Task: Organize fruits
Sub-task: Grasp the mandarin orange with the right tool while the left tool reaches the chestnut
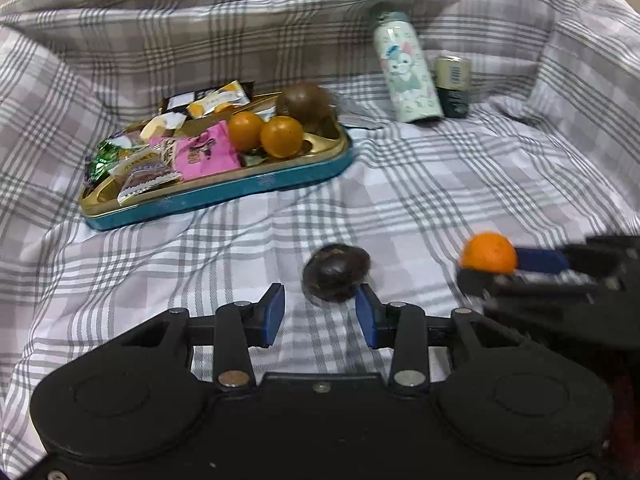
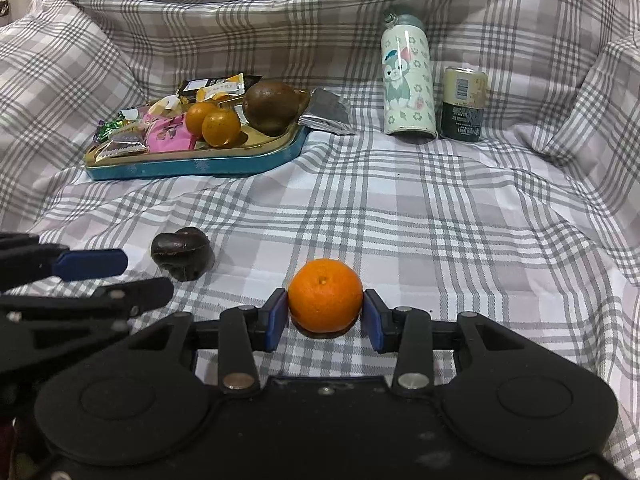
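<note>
Right wrist view: the orange mandarin (image 2: 325, 300) sits between the blue pads of the right tool (image 2: 325, 311), both pressing its sides, so it is pinched, low over the plaid bedsheet (image 2: 440, 208).
Left tool: the left tool (image 1: 320, 312) is spread, its pads holding nothing; the dark fruit (image 1: 336, 272) lies on the sheet just ahead of it, near its right pad.
Tray: the teal-walled tin tray (image 1: 224, 196) lies far and left, with two oranges (image 1: 266, 132), a brown fruit (image 1: 304, 104) and candy wrappers (image 1: 160, 160) already inside.
Beyond: a cartoon-printed bottle (image 2: 408, 80) and a small can (image 2: 464, 104) stand far right.
Risk, mandarin: round and smooth, it may slip from the pads on the way to the tray.
Risk, dark fruit: on soft, creased cloth it could roll away if one pad nudges it first.
Risk, tray: its fruit end looks crowded; a careless drop might knock an orange out.
</note>
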Action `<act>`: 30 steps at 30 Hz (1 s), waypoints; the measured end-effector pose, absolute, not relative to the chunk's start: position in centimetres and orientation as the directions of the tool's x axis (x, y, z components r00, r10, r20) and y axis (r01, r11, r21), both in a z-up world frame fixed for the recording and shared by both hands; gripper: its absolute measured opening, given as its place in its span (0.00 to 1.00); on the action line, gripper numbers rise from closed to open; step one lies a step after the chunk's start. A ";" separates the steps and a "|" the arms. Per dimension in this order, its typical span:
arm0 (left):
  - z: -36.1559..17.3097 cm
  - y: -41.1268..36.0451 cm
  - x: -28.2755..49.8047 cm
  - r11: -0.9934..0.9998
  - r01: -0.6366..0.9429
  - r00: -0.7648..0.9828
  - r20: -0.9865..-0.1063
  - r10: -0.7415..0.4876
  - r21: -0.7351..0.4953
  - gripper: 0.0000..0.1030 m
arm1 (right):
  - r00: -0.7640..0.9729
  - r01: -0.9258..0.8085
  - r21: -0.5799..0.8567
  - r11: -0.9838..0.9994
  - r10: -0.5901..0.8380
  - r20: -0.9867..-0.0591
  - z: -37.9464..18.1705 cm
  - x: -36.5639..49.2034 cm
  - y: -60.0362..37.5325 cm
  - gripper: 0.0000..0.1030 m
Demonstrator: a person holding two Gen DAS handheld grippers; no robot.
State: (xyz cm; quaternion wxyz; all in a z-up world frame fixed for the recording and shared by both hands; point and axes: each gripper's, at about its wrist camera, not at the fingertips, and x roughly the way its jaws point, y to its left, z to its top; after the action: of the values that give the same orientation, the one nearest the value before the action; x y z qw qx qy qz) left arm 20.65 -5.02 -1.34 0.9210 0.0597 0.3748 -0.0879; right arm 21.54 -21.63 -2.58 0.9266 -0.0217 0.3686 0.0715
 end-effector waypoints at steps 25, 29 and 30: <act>-0.2 -4.9 24.4 0.987 0.152 0.729 -0.680 -0.079 0.049 0.47 | 0.766 -0.097 0.005 0.995 0.078 -0.638 -2.4 21.8 -21.8 0.41; -0.8 -5.4 24.8 0.987 0.144 0.728 -0.684 -0.057 0.071 0.47 | 0.765 -0.079 0.041 0.996 0.087 -0.638 -2.3 22.2 -22.2 0.41; -0.9 -5.3 25.0 0.988 0.136 0.727 -0.685 -0.053 0.068 0.47 | 0.767 -0.076 0.046 0.996 0.088 -0.636 -2.3 22.2 -22.2 0.41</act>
State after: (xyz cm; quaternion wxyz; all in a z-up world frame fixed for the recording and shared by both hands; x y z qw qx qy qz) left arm 24.97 -5.32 -0.88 0.9275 0.0569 0.3659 -0.0508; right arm 22.25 -22.19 -2.26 0.9398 0.0089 0.3389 0.0436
